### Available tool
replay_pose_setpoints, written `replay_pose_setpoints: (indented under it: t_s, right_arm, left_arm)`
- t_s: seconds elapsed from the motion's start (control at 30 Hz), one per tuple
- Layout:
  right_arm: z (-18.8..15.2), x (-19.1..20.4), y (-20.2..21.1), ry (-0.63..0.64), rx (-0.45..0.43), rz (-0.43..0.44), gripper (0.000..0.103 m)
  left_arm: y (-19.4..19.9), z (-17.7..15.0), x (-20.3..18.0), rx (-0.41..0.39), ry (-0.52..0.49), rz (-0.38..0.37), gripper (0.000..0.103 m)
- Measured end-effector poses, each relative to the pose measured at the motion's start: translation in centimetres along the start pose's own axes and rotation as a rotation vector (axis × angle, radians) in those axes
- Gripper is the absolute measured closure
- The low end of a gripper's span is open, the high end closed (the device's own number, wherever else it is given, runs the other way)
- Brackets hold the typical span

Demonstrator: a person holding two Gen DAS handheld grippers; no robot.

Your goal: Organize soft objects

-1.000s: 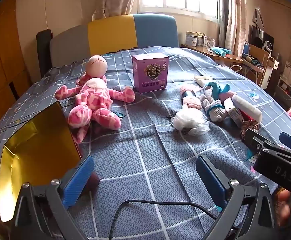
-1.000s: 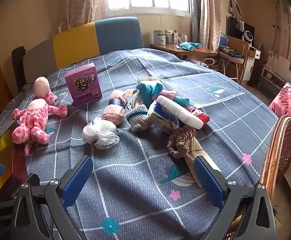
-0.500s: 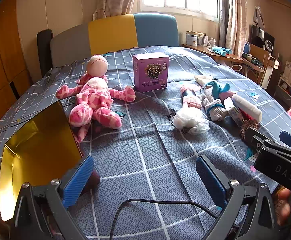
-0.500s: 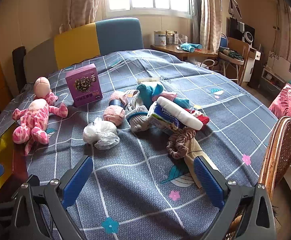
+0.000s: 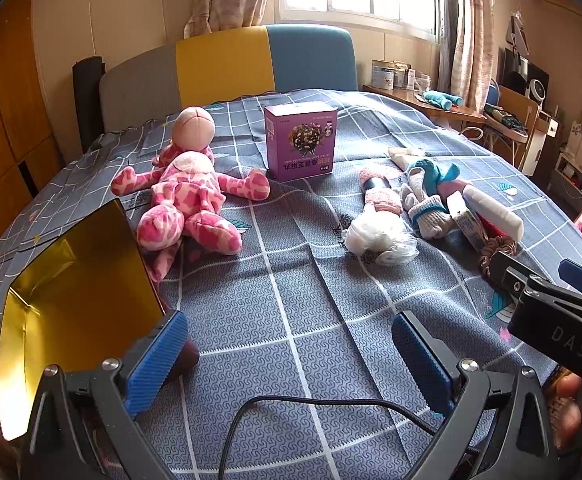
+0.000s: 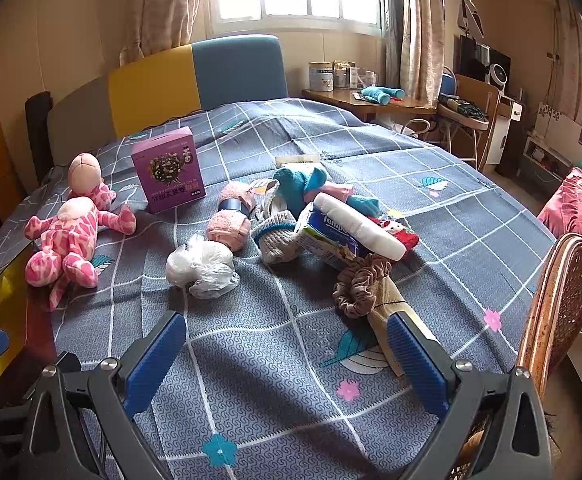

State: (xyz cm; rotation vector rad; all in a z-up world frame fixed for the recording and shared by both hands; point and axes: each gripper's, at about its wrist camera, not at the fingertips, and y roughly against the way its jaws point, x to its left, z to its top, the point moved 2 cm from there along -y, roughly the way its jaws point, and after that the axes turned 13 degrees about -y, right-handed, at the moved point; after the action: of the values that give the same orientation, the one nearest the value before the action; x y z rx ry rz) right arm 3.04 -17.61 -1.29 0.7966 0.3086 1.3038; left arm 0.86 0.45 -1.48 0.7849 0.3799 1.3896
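Observation:
A pink spotted plush doll (image 5: 189, 196) (image 6: 69, 236) lies on the blue checked bedspread (image 5: 299, 320), beside an open gold-lined box (image 5: 63, 280). Right of it sit a white plastic-wrapped bundle (image 5: 375, 236) (image 6: 199, 264), a pink rolled sock (image 6: 229, 224), a grey sock (image 6: 277, 236), a teal soft item (image 6: 299, 182), a tissue pack (image 6: 327, 236) and a brown scrunchie (image 6: 361, 284). My left gripper (image 5: 289, 360) is open, low over the near bedspread. My right gripper (image 6: 285, 354) is open too, short of the scrunchie.
A purple carton (image 5: 301, 140) stands upright behind the toys. The headboard (image 5: 227, 64) is grey, yellow and blue. A wicker chair back (image 6: 559, 304) stands at the bed's right edge. A desk with tins (image 6: 355, 92) is beyond. A black cable (image 5: 311, 404) crosses near my left gripper.
Both views have crept slightly forward and up; no object on the bed has moved, and both grippers stay open.

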Motion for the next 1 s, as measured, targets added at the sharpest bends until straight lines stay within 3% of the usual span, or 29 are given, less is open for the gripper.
replay_pose_setpoints:
  t_s: [0.8,1.0]
  right_arm:
    - [0.0,-0.2,-0.3,-0.002,0.009,-0.002,0.001]
    - [1.1,-1.2,-0.2,-0.012,-0.004,-0.013,0.001]
  left_arm:
    - [-0.2,0.0,-0.6,0.010,-0.012,-0.009,0.000]
    - [-0.8,0.8,-0.5,0.005,-0.005,-0.152,0.000]
